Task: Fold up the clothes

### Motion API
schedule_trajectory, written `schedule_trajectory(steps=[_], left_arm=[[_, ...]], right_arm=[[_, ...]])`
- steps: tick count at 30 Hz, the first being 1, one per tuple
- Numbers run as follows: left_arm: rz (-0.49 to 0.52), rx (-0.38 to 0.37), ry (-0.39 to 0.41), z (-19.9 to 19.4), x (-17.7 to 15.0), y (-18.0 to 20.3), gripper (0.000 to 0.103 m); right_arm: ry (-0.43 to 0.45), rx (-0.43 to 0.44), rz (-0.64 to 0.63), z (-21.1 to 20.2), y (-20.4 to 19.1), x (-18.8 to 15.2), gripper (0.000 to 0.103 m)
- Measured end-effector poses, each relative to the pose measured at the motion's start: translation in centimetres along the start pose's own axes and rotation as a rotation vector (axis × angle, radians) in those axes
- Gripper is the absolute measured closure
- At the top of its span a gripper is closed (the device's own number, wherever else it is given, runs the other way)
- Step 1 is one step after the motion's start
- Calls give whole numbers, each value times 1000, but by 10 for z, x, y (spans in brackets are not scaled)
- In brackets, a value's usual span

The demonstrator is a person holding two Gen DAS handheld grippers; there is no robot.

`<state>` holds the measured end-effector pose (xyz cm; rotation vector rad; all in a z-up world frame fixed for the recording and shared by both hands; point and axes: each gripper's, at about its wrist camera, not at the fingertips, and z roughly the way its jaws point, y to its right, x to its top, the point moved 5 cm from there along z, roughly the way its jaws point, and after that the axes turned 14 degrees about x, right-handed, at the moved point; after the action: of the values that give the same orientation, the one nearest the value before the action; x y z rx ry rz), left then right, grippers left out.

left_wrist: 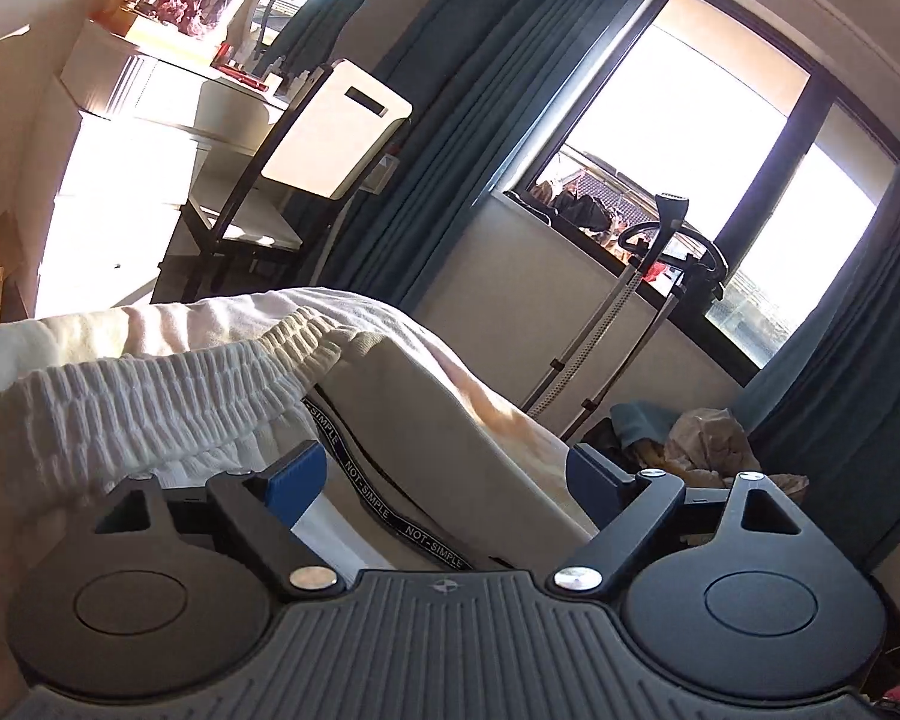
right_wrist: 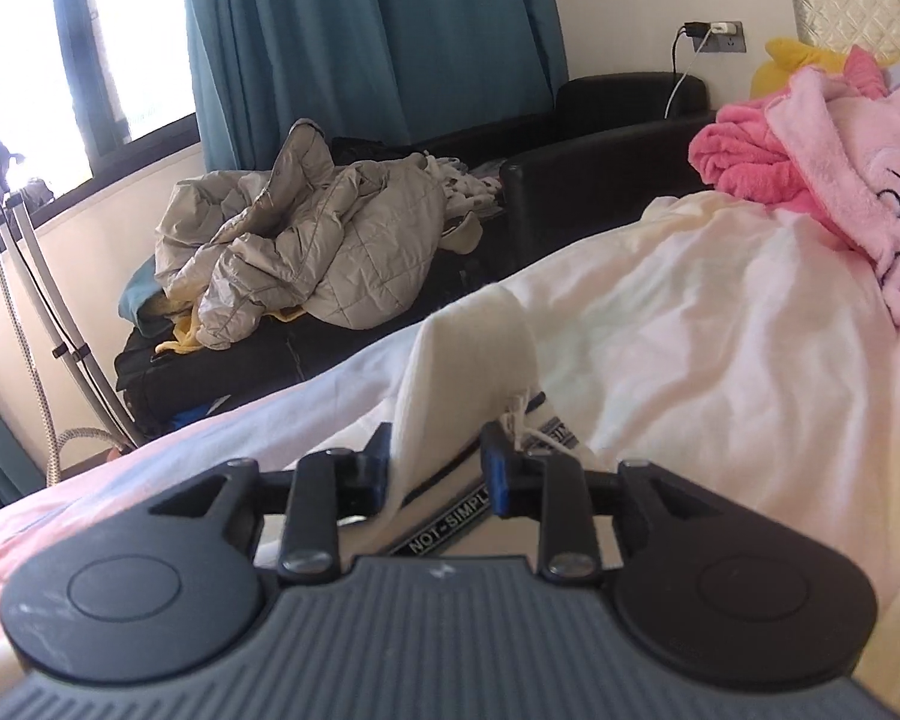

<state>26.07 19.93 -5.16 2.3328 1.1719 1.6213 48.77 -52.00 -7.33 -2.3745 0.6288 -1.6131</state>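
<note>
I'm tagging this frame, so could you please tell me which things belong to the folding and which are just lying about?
In the job:
- white trousers
- right claw, closed on them
- left claw, open

Lying about:
- grey jacket
- pink plush
- chair

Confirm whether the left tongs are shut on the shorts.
No: the left tongs stand wide open, and the shorts lie beside them, ungripped.

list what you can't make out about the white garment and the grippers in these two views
- White garment: whole shape and type; left wrist view shows only its ribbed waistband, the gripper body covers the rest.
- Printed band: full wording; right wrist view cuts it at the gripper body.
- Right gripper: fabric stands between the fingers, but pad contact is hidden by the cloth.
- Left gripper: open; what lies beneath it is hidden.
</note>
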Motion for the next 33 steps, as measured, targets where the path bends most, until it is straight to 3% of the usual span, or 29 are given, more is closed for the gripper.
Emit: schedule_trajectory(steps=[3,7,10,12,15,19,22,29,33], left_arm=[[-42,-6,-60,-28,-18,-7,10],[-60,3,-254,-35,-35,-25,10],[-196,2,-348,-34,-42,-50,10],[-306,-4,-401,-31,-47,-66,10],[-357,-6,-414,-20,-47,-73,11],[-330,4,-413,-3,-48,-67,11],[-297,11,-405,10,-51,-59,11],[-250,20,-345,33,-56,-49,21],[-237,6,-327,36,-56,-44,21]], right_arm=[[31,33,108,-49,20,0,67],[90,34,271,-104,57,-7,63],[99,64,415,-127,80,-20,51],[75,94,500,-136,91,-31,51],[21,165,536,-132,94,-45,45],[-58,152,537,-111,97,-60,42],[-63,157,563,-93,103,-66,39],[-24,134,448,-76,103,-43,37],[-62,195,480,-68,108,-39,37]])
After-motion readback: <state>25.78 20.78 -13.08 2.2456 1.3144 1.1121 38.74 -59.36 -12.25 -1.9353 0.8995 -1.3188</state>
